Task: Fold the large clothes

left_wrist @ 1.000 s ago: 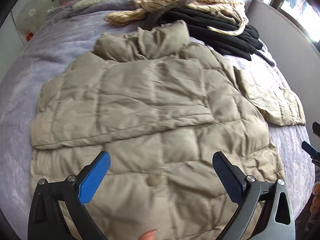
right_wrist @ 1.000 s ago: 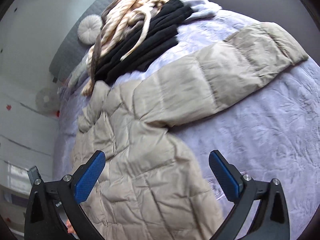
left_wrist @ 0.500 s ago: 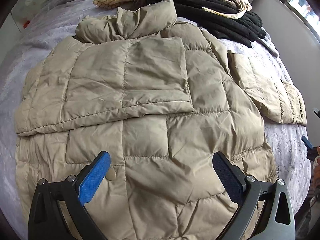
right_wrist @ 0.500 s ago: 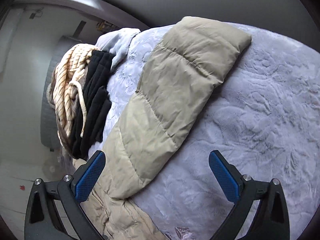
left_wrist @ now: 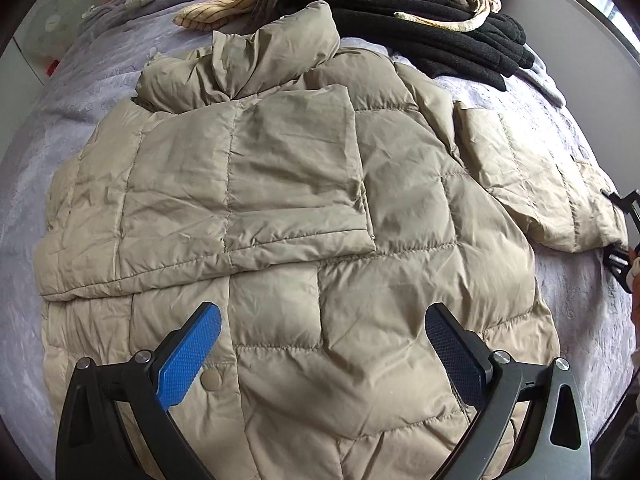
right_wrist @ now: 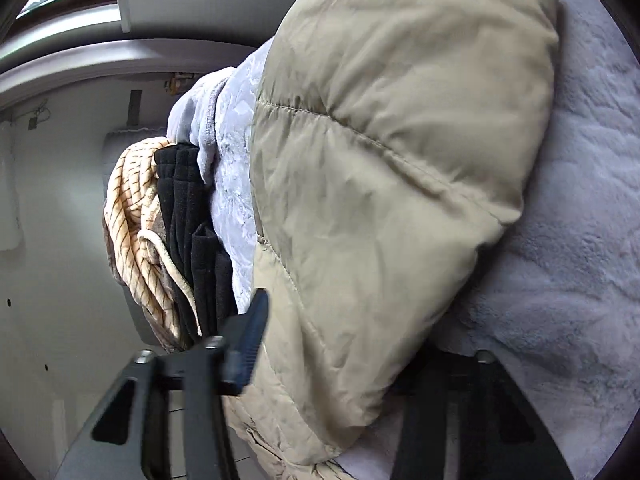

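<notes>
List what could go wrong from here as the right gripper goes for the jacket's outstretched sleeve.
1. The right gripper has its jaws around the puffy beige quilted jacket sleeve; that slick, thick padding may slip out, or the lavender plush bedspread may get pinched too.
2. The already folded left sleeve lies loose on the jacket body; pulling could drag it open, since the left gripper hovers open, pinning nothing.

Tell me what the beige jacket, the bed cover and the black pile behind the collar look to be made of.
Beige jacket: thin woven shell, probably nylon or polyester, faint sheen, fine creases, stitched quilted padding.
Bed cover: lilac plush or fleece, matte, embossed fuzzy nap.
Black pile: thick matte knit or fleece, ribbed folds; the exact fibre cannot be told.
</notes>
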A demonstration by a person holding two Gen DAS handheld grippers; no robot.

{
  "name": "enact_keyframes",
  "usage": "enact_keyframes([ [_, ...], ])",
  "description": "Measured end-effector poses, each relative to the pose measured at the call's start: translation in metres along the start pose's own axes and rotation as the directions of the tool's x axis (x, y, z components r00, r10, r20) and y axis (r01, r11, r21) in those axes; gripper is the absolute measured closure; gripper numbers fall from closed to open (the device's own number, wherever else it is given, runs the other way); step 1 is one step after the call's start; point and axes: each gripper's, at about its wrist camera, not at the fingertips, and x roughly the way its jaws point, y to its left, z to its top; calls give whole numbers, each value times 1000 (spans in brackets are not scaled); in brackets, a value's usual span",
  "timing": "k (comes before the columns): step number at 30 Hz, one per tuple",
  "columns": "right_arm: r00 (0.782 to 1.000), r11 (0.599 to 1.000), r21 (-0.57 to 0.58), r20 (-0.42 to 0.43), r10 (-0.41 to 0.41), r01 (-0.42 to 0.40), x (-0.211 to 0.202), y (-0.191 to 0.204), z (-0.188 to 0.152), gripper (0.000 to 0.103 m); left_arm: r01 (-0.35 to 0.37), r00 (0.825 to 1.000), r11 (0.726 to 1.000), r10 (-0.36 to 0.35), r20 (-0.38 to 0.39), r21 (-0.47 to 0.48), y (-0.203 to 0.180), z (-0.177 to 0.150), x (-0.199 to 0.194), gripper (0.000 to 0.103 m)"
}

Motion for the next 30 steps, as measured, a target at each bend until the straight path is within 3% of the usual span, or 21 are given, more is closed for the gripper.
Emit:
enact_keyframes([
  [3,999,999,0,-2,45,-45,4,10,-4,90,-24,1000,1000,24,-8,8,2,4,4,1],
  [9,993,975,-189,-50,107,-115,11,68,-34,92,-64,998,998,64,-10,5,15,8,7,1],
  [13,987,906,-397,-119,107,-146,27,130,-82,92,-79,997,997,79,-16,-15,27,11,9,1],
  [16,981,826,-537,-171,91,-170,40,170,-128,92,-82,997,997,82,-13,-9,36,11,11,1],
  [22,974,566,-804,-226,-12,-180,78,233,-248,92,-74,997,997,74,-7,-30,65,9,10,1],
  [27,964,362,-924,-196,-181,-120,135,230,-347,92,-84,996,994,83,-9,-65,97,8,7,1],
  [30,949,292,-952,-171,-265,-90,166,212,-382,92,-101,995,990,100,-11,-95,119,8,6,1],
])
